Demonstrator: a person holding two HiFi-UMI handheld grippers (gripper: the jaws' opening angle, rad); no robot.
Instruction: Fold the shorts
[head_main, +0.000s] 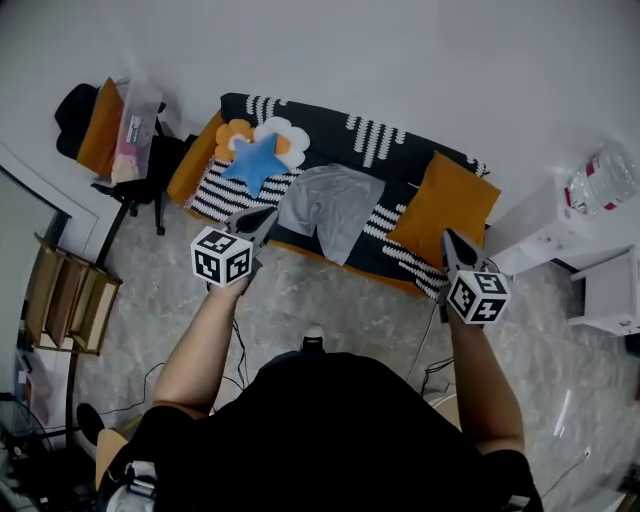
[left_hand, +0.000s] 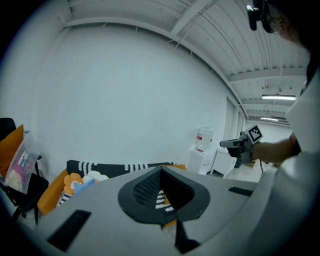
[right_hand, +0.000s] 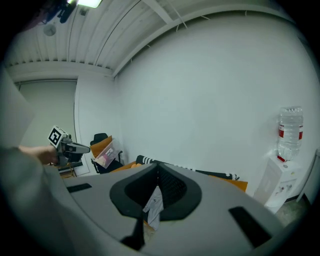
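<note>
The grey shorts (head_main: 325, 205) lie spread flat in the middle of a low couch (head_main: 440, 158) covered in black and white striped fabric. In the right gripper view a strip of the shorts (right_hand: 153, 205) shows through the gap below the jaws. My left gripper (head_main: 267, 216) is shut and empty, its tip just over the couch's front edge, left of the shorts. My right gripper (head_main: 447, 237) is also shut and empty, hanging by the orange cushion (head_main: 445, 205) to the right of the shorts. Each gripper view shows the other: the right gripper (left_hand: 239, 144) and the left gripper (right_hand: 67, 146).
A blue star pillow (head_main: 255, 160) and a flower pillow (head_main: 235, 135) rest on the couch's left end. A black chair (head_main: 100, 125) with an orange cushion and a bag stands at left. A white cabinet (head_main: 560, 225) with a water bottle (head_main: 600, 180) stands at right. Cables cross the floor.
</note>
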